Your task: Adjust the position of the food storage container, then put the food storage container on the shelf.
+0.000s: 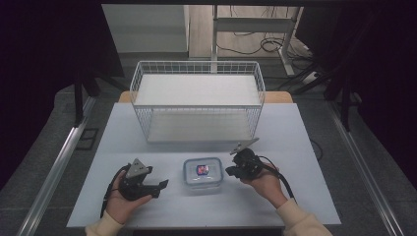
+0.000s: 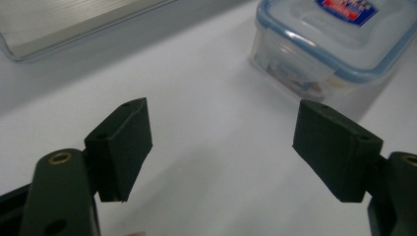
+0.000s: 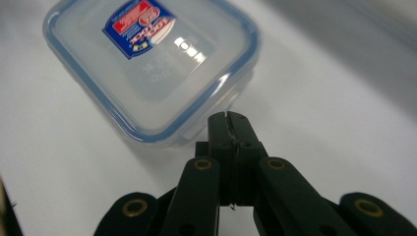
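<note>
While flanked by both tools, lidded container (image 1: 202, 172) sits mid-table, before wire basket (image 1: 196, 101). Left gripper (image 2: 221, 147) spread wide, empty, aimed at it for grabbing. Right gripper (image 3: 229, 129) pinched closed on nothing, tips just beside its rim, maybe for nudging.

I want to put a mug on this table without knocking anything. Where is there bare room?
Bare tabletop lies left of the wire basket, and again right of it. The strip between basket and container is free but narrow. The front middle is crowded: the left gripper and right gripper flank the container there.
</note>
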